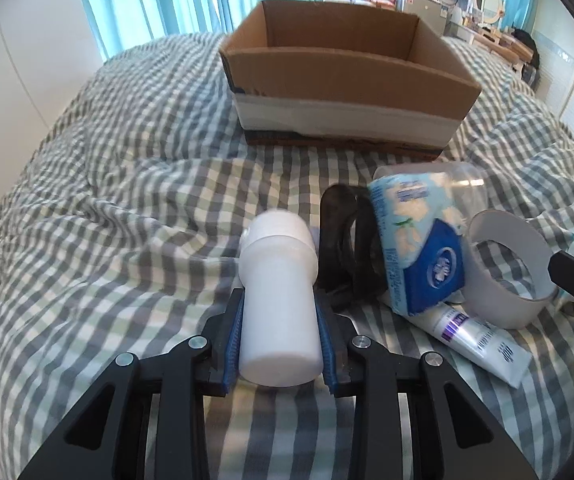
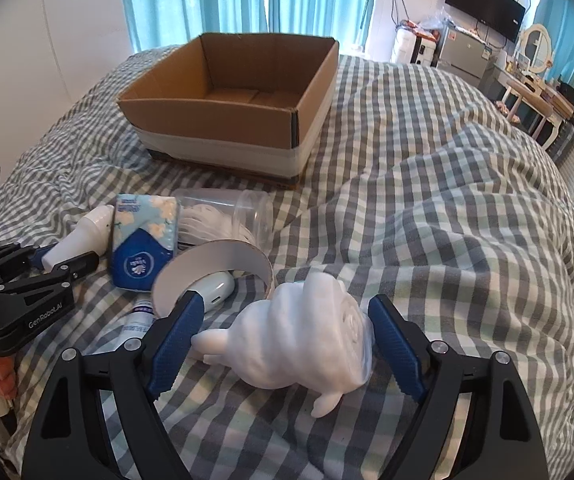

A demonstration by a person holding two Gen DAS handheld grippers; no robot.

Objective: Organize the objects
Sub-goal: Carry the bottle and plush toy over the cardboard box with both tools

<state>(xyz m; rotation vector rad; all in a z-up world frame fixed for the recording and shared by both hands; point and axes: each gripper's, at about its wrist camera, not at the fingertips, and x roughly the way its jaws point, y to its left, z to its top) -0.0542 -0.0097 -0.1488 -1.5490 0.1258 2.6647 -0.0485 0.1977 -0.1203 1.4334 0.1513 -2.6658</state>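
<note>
White plastic bottle (image 1: 277, 304) clamped between the jaws of the left gripper (image 1: 281, 340), cap end forward, raised a little over the checked duvet (image 1: 127, 184) and aimed toward the open cardboard box (image 1: 343, 76), which sits farther up the bed and looks empty. Grip taken on the smooth round body, near its base: likely to slide or swing nose-down on the way over, and liable to clip the box's near wall if carried too low. Right gripper (image 2: 283, 348) with jaws apart, straddling a white shell-shaped figurine (image 2: 303, 336) that lies on the duvet; not closed on it yet. Ridged, uneven form with thin protruding points, so a squeeze across the wrong spot could twist it out or press on a fragile tip. Just beside it, a loose heap: tissue packet (image 2: 145, 240), white cardboard ring (image 2: 215, 268), small white case (image 2: 217, 292) inside the ring, a tube (image 1: 475, 336), a clear plastic jar (image 2: 243, 212) on its side. Soft, rumpled bedding underneath, so any nudge could roll things together or away.
</note>
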